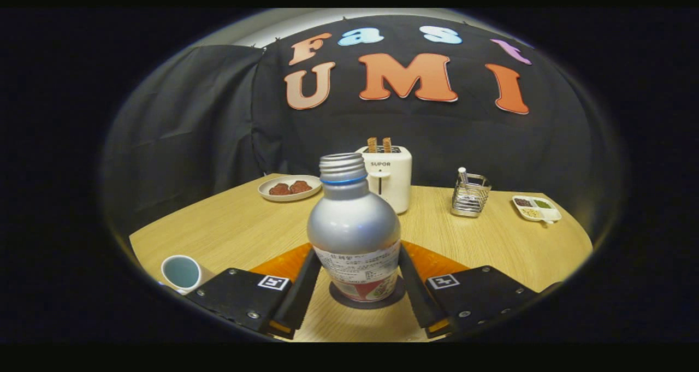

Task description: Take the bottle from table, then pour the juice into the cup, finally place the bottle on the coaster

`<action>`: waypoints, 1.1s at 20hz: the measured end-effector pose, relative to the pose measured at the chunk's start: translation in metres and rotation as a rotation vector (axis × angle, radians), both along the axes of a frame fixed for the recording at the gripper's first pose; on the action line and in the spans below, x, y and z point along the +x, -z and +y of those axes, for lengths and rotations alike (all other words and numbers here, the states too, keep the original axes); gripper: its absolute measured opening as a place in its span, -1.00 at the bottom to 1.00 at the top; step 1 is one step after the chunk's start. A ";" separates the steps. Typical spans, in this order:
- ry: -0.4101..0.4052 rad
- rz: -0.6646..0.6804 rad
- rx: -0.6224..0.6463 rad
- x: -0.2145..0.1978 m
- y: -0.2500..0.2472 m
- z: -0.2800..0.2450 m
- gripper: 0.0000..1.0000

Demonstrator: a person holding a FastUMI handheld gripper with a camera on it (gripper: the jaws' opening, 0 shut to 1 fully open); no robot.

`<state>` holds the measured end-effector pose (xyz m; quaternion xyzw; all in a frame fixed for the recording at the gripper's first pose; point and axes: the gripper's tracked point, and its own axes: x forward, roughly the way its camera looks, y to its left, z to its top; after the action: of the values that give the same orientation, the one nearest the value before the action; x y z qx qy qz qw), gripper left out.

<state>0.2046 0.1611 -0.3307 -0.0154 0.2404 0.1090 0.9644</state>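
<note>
The silver bottle [354,227] is standing upright and uncapped on a dark round coaster [367,301], which is lying on the near part of the wooden table [229,230]. The gripper [357,282] is framing the bottle's lower body, one finger on each side, both seeming to touch the labelled part; whether they are pressing or just resting against it I cannot tell. Near and to the left of the fingers, a white cup [182,272] with a pale blue inside is sitting upright on the table. Beyond the bottle, a white toaster [389,178] is holding two slices. Far left, a plate [289,188] is carrying two brown pieces. To the right of the toaster a wire holder [469,197] is standing, and further right a small divided dish [536,208] is resting.
</note>
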 end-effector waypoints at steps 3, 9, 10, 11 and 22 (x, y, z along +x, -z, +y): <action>0.003 0.007 -0.003 -0.002 0.007 -0.001 0.54; 0.025 0.023 -0.022 -0.006 0.017 -0.011 0.63; 0.022 0.027 -0.027 -0.006 0.018 -0.010 0.67; 0.017 0.026 -0.019 -0.009 0.015 -0.010 0.70; -0.013 -0.089 0.000 -0.044 -0.050 -0.015 0.95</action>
<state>0.1606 0.1458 -0.2804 -0.0217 0.1971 0.1144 0.9735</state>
